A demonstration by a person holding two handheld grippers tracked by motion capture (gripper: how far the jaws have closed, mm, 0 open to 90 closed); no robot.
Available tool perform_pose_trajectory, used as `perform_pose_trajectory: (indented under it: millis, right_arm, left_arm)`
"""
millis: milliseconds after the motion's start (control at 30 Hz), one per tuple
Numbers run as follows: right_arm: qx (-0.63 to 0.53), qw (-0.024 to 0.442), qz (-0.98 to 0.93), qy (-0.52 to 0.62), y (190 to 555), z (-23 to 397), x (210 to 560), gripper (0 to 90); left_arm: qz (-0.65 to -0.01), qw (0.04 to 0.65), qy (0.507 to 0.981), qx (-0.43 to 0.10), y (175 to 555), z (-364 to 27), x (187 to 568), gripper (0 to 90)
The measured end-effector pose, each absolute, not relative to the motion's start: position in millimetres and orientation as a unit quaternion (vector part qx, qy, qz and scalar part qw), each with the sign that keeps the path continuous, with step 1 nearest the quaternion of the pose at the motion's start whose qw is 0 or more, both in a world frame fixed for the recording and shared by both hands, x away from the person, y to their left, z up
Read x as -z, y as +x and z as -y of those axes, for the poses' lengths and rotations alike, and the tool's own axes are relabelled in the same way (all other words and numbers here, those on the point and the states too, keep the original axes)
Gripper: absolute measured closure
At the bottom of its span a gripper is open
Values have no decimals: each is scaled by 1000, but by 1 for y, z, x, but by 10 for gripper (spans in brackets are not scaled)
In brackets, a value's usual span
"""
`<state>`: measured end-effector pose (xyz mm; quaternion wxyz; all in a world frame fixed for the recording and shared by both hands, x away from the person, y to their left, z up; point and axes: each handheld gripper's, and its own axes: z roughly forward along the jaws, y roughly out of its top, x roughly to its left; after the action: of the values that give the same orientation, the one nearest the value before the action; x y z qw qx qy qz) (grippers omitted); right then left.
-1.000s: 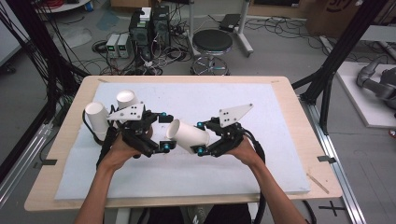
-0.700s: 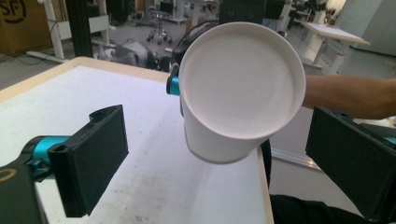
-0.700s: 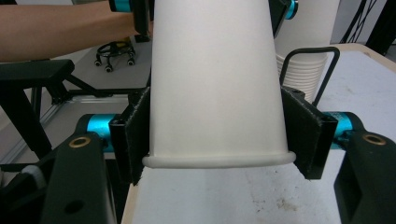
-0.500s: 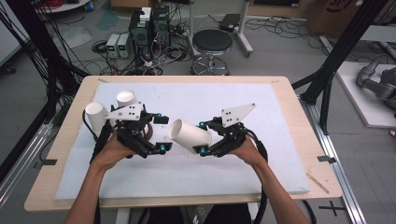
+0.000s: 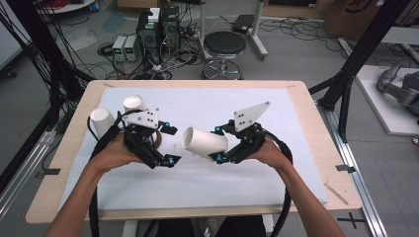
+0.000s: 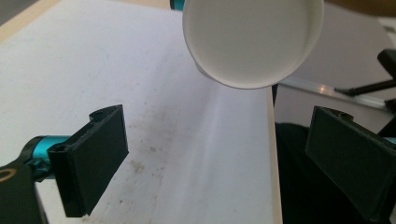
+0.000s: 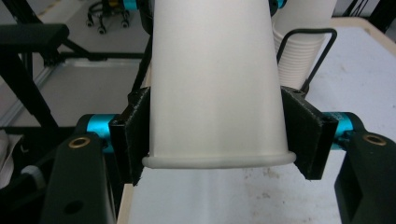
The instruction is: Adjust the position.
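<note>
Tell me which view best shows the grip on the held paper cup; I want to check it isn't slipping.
The right gripper view: both pads press the paper cup just above its rim. The high view shows the cup lying sideways in the right tool, pads hidden. The left gripper view shows its round end.

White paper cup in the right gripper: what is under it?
Under the white paper cup, held on its side off the surface by the right gripper, lies the white mat, bare nearby; the spot directly beneath is covered.
</note>
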<state>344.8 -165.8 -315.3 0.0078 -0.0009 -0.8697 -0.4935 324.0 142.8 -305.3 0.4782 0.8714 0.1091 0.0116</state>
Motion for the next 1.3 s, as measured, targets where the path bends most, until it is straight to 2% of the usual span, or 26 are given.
perform_pose_trajectory:
  millis: [300, 733, 1300]
  right_arm:
    - [430, -5, 903, 12, 345, 158, 300, 326]
    - [348, -9, 937, 31, 346, 140, 290, 324]
    - [283, -12, 958, 40, 351, 117, 286, 324]
  left_arm:
    - [-95, 409, 907, 2, 326, -136, 297, 56]
    - [-79, 345, 935, -10, 332, -126, 287, 56]
    - [-78, 291, 954, -8, 338, -113, 295, 57]
